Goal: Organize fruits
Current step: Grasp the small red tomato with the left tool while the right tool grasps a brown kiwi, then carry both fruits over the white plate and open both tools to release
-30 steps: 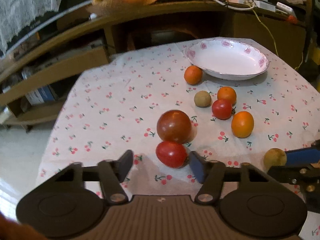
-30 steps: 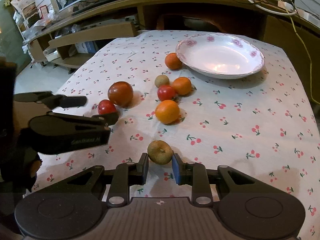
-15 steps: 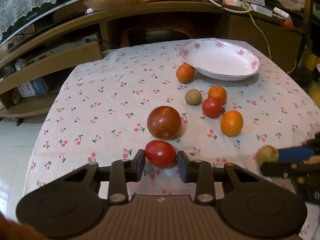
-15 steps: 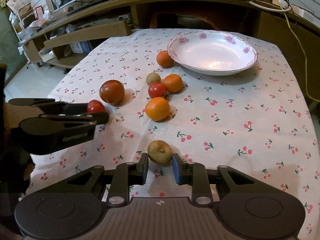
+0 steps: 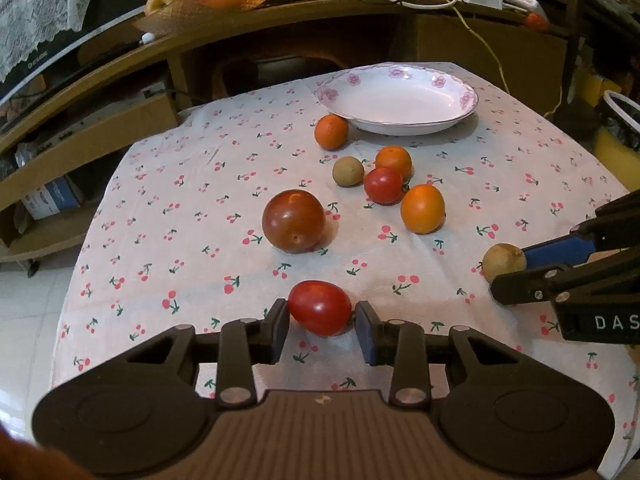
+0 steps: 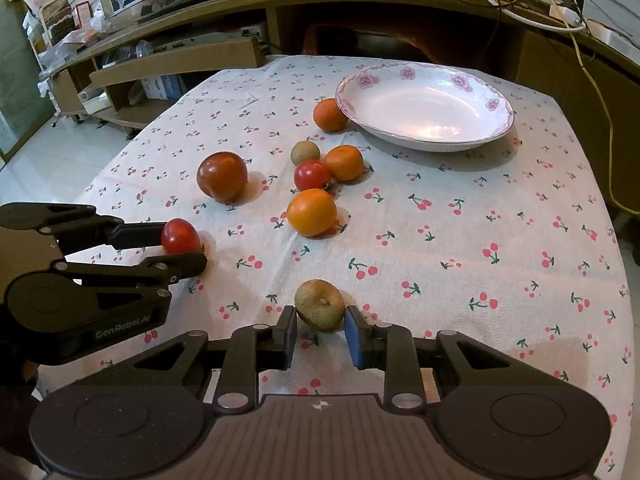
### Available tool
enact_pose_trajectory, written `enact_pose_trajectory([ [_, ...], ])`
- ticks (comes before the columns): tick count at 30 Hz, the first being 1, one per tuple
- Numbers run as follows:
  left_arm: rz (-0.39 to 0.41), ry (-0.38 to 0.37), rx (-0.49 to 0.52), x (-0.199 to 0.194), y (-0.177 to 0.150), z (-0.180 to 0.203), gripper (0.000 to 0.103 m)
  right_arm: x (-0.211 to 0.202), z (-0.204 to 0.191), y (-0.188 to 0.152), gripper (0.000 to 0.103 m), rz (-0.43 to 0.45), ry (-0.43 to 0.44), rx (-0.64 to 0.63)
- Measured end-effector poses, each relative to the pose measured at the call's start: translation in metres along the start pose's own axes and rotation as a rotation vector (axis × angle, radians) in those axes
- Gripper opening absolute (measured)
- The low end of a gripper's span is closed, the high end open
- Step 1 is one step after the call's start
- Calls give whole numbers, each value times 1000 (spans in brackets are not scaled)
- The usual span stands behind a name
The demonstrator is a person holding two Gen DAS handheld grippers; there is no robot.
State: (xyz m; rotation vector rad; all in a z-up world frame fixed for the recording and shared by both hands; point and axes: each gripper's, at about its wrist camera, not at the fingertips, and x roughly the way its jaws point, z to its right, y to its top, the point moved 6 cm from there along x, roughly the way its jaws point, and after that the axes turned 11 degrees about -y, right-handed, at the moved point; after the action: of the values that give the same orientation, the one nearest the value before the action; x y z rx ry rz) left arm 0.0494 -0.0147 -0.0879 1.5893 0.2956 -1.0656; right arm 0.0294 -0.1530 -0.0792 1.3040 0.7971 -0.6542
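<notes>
While both tools sit low over the worktop, each has a fruit between its fingers. Left tool (image 5: 322, 332): jaws narrow around the small glossy red oval tomato (image 5: 319, 306), down from wide a second ago, now easing slightly open again; pads look to touch both sides of the tomato, so I read it as gripped, grip maybe loosening. Right tool (image 6: 320, 334): jaws nearly shut on the dull brown-green round fruit with a stem dimple (image 6: 320, 309), same as a second ago, hand not shifted. Both fruits appear to rest on or sit just above the white cherry-print tablecloth (image 5: 192, 216); can't tell if either is lifted.

Change: left tool went from straddling the tomato with a wide gap to closing on it, and the view slid a bit across the worktop. Meaning for the task: both picks look made, carry step next.

Outward: large dark red round tomato (image 5: 293, 220) just beyond the left tool. Further on, a cluster: big orange citrus (image 5: 423, 208), small red round tomato (image 5: 383, 185), smaller orange citrus (image 5: 393, 161), small tan round fruit (image 5: 348, 171), close together or touching. One more orange citrus (image 5: 331, 131) sits right beside the white shallow bowl with pink flower rim (image 5: 460, 114), which is empty and well apart from both tools. Likely destination; nothing organized yet.
</notes>
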Motion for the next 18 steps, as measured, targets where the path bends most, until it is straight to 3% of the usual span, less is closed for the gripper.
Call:
enact_pose_trajectory([
  [8,49,28,39,4,2,0,56,0,2,-1,34,16,-2,3],
  [14,41,9,57,1,0,7,41,-3,0,-2,26,23,-6,-10],
  [18,29,-6,46,-4,2,11,41,-6,0,-3,26,27,-21,-14],
])
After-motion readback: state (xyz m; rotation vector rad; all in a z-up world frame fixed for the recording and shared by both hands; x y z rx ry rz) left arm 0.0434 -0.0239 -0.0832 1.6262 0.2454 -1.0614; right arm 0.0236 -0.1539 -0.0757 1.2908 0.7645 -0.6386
